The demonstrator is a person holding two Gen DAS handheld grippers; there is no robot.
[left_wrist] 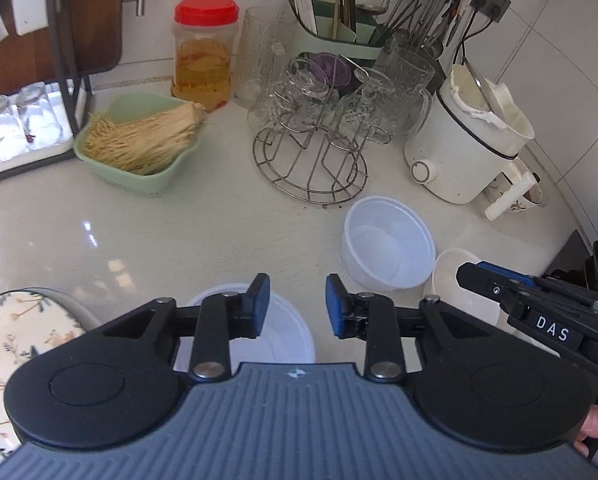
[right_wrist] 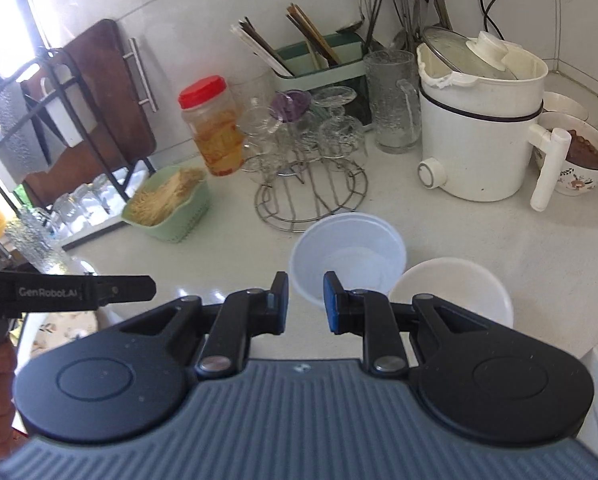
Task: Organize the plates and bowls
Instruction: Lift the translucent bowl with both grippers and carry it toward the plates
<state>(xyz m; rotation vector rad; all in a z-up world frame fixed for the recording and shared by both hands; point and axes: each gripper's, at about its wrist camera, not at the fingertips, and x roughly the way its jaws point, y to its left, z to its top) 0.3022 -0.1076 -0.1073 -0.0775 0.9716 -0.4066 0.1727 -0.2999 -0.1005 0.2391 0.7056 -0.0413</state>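
Note:
A deep white plastic bowl [left_wrist: 389, 242] stands on the pale counter, also in the right wrist view [right_wrist: 349, 256]. A shallower cream bowl [left_wrist: 459, 280] sits beside it to the right, also in the right wrist view [right_wrist: 451, 292]. Another white bowl [left_wrist: 283, 336] lies under my left gripper [left_wrist: 297, 306], which is open and empty above it. A floral plate [left_wrist: 15, 340] lies at the near left. My right gripper [right_wrist: 305, 300] is open and empty, just short of the deep bowl's near rim; it also shows in the left wrist view [left_wrist: 471, 276].
A wire rack of glass cups [left_wrist: 311, 128], a green basket of enoki mushrooms [left_wrist: 139, 140], a red-lidded jar [left_wrist: 203, 56], a utensil holder [left_wrist: 339, 28] and a white electric pot [left_wrist: 467, 140] line the back. A floral bowl of brown food [right_wrist: 583, 160] sits far right.

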